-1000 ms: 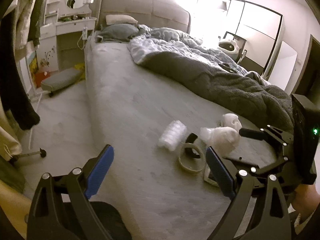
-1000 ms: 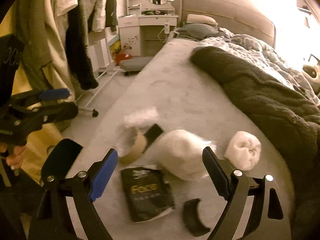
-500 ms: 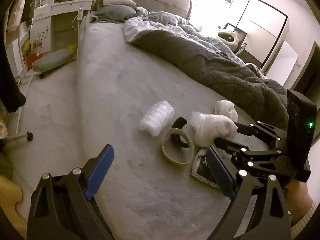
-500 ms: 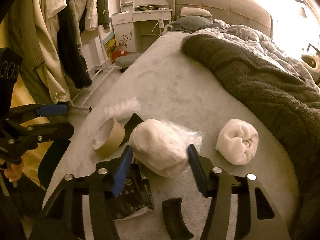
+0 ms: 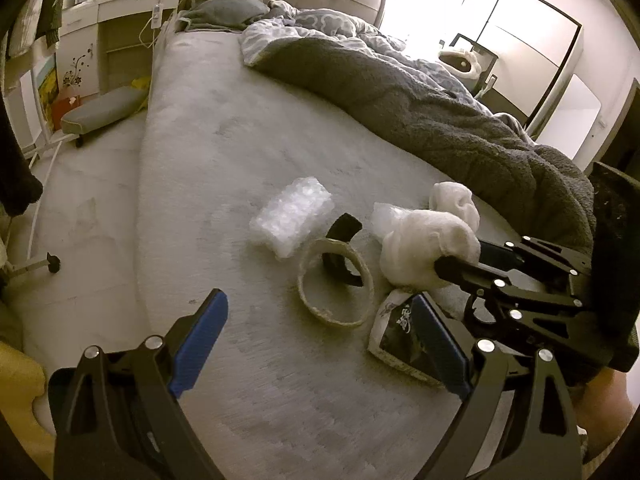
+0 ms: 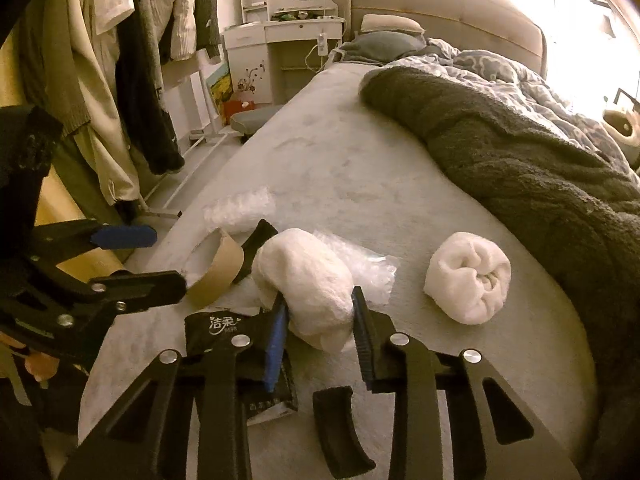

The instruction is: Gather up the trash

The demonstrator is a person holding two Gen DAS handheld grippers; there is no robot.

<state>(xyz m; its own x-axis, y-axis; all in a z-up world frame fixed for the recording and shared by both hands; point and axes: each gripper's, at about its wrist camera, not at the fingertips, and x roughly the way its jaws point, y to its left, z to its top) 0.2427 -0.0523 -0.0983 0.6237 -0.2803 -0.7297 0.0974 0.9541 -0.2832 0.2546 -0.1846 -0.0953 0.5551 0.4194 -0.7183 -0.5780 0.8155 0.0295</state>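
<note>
Squeezing white wad, right tongs apparently closed, left tongs wide, holding nothing

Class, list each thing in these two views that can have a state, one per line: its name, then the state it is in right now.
Right gripper: jaws shut on the white wad.
Left gripper: jaws open, holding nothing.
White wad: squeezed between the jaws, on the bed.
Rolled white cloth: lying free.
Tape roll: lying flat, nearly used up.
Bubble wrap: loosely rolled.
Black packet: lying flat.
Blanket: pushed aside, rumpled.
</note>
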